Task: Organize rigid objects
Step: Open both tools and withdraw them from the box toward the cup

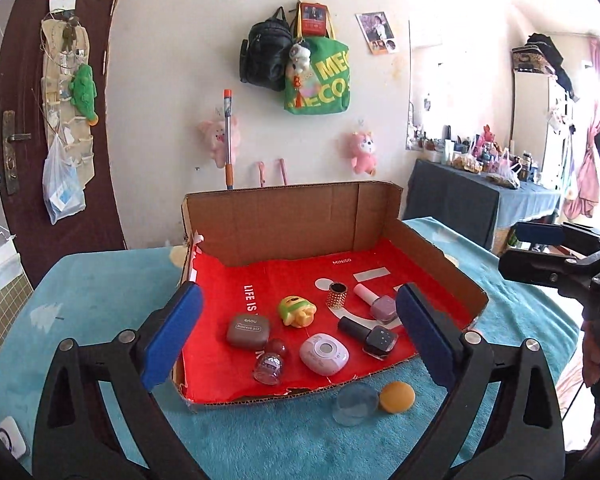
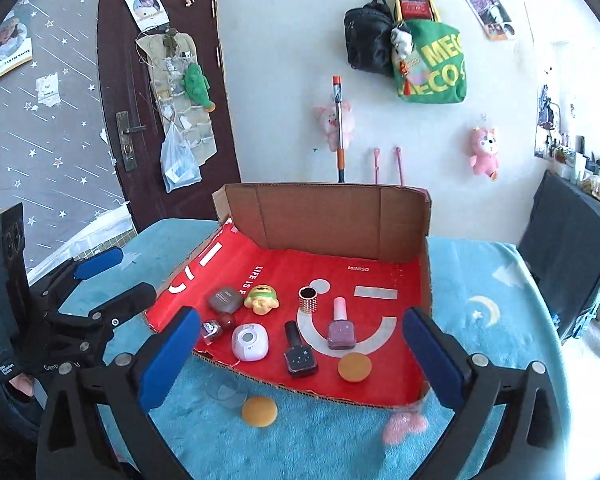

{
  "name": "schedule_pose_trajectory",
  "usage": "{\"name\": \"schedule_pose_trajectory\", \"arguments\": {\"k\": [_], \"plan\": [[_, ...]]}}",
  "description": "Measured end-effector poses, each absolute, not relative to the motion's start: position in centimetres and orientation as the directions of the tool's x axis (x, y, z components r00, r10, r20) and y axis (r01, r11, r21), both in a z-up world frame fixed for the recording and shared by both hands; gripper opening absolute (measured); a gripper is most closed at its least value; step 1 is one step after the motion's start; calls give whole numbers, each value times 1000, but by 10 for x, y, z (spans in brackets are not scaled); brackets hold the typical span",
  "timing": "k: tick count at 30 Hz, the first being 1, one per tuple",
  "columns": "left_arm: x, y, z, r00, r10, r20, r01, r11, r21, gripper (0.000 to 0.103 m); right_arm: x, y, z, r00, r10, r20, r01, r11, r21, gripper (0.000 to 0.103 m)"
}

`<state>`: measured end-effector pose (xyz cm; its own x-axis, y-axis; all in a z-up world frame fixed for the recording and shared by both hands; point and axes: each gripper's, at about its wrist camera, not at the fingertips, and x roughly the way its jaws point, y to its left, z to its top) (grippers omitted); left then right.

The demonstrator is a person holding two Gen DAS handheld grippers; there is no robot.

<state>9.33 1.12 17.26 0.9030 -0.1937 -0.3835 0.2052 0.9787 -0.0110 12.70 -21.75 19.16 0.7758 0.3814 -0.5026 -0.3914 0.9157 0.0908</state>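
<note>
left gripper point(image 1: 300, 332): spread wide, empty | right gripper point(image 2: 300, 354): spread wide, empty | cardboard box point(image 2: 324, 220): most items inside; orange puff point(image 2: 259, 411) and clear lid point(image 2: 227, 394) on blanket at box's 6 o'clock | risk: slick lid could slip from pads.

Bench w/ blue fleece cover point(image 1: 100, 292), moon & star print on its right side in right-wrist view. Behind: dark brown door point(image 2: 140, 80) w/ hanging pocket organiser point(image 2: 172, 80), green plush point(image 2: 196, 82) & plastic bag point(image 2: 178, 156) on it. White wall: black backpack point(image 1: 262, 56), green tote point(image 1: 320, 76), two pink plush toys point(image 1: 362, 150), orange-tipped pole point(image 1: 229, 140) leaning. Far right: side table w/ dark cloth point(image 1: 460, 200), crowded w/ bottles; pink curtain point(image 1: 596, 128) beyond.
</note>
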Motion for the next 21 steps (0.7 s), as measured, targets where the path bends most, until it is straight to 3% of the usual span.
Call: {"name": "schedule_pose_trajectory", "arguments": {"k": [8,21], "plan": [[51,2,144,932,-132,-339,134,991,-18,103,72,-229,160,855,277,-438,-288,957,42,103],[45,-5,69,877,-96,-472,87,995,-41,103,54,-235,84,874,189,-448,-176,982,72,103]]}}
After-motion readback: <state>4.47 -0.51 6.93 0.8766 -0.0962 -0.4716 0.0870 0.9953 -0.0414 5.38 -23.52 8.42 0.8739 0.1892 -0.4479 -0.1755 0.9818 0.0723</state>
